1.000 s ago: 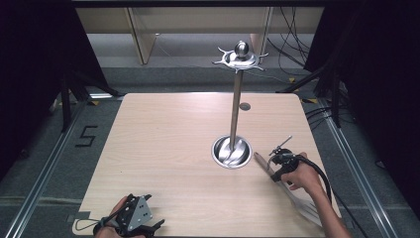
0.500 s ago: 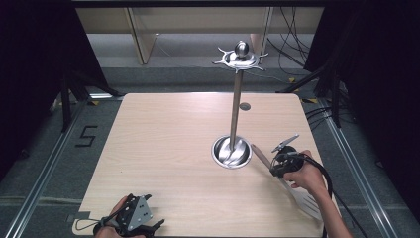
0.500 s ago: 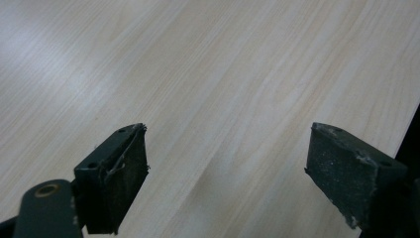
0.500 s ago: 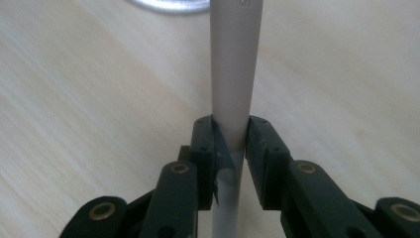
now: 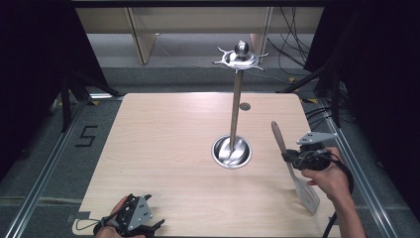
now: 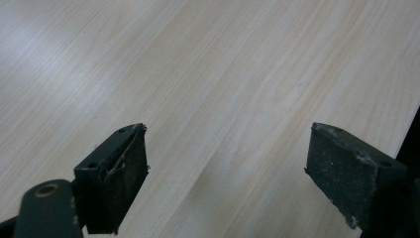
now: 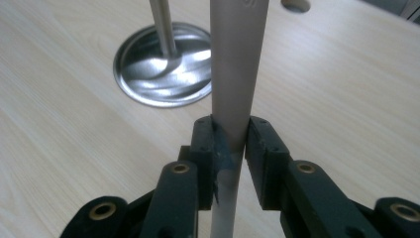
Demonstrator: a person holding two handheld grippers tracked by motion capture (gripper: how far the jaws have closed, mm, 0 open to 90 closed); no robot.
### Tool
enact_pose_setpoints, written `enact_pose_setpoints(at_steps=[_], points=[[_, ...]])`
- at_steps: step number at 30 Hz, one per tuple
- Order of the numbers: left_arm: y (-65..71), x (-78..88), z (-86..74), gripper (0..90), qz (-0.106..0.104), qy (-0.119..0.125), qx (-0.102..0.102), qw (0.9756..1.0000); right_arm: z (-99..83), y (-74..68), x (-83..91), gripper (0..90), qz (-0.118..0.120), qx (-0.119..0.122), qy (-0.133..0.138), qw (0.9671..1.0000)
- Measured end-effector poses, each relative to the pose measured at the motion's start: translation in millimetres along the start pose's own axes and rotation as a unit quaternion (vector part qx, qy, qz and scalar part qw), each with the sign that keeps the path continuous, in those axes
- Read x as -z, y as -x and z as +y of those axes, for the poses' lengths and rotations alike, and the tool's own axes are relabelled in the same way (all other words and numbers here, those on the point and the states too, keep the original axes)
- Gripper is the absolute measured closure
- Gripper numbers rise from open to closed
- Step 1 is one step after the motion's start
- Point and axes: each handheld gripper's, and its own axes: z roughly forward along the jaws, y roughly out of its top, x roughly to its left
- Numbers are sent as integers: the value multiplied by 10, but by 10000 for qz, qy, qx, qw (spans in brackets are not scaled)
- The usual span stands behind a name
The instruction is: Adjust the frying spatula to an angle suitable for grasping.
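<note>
Two black jaws of the right gripper [image 7: 230, 141] are clamped on the beige handle of a spatula [image 5: 289, 163], a slim turner with a pale flat blade; in the right gripper view the handle runs straight up between the pads, pressed from both sides. Seen from the high view, the right gripper [image 5: 292, 159] holds the spatula tilted above the right part of the light wooden table [image 5: 163, 139], handle end pointing up and away, blade hanging low toward the near right corner, off the tabletop. Just to its left stands a shiny steel utensil stand [image 5: 233, 148], a round dished base with a thin upright pole topped by a hooked ring and ball, apart from the spatula. At the near left edge the left gripper [image 5: 141, 229] sits low at the table; its own view shows the left gripper [image 6: 228, 173] with jaws spread wide over bare wood, nothing between them
</note>
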Motion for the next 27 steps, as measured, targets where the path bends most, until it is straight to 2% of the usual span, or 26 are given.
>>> enact_pose_setpoints(at_steps=[2,3,5,7,9,11,12,13,14,15,17,18,19,20,21,27], points=[[-1,4,0,155,-15,-10,-3,10000,-13,13,81,751,-49,-48,306,9995],[0,6,-2,155,-6,-10,9,10000,-23,11,176,751,-58,-162,570,9982],[-5,-3,-4,155,48,-35,-14,10000,-36,25,247,752,-47,-180,863,9961],[-6,-5,-5,155,43,-42,-12,10000,-37,25,273,752,-43,-210,961,9951],[-5,-1,-3,156,21,-17,2,10000,-32,34,329,752,-66,-189,1298,9913],[-10,7,1,156,46,11,3,10000,-26,24,344,752,-83,-266,1344,9905],[-13,9,2,155,53,25,14,10000,-18,30,336,752,-134,-239,1493,9884],[-14,11,1,154,43,25,28,10000,0,33,347,752,-104,-236,1526,9880],[-13,9,-2,154,43,23,29,10000,10,17,345,752,-81,-330,1618,9862],[-12,8,-1,154,51,19,17,10000,17,29,343,753,-60,-226,1632,9863],[-8,4,2,155,43,25,18,10000,29,31,347,753,-51,-213,1690,9854],[-6,8,5,155,44,26,0,10000,62,27,340,753,95,-163,1784,9838],[-6,8,5,155,44,26,0,10000,62,27,340,753,95,-163,1784,9838],[-3,8,4,155,59,31,6,10000,79,20,331,753,165,-267,1888,9815],[-5,7,4,155,43,24,4,10000,114,37,304,753,233,-156,1971,9800],[-6,3,2,155,81,46,18,10000,248,-20,272,753,343,-155,2142,9761]])
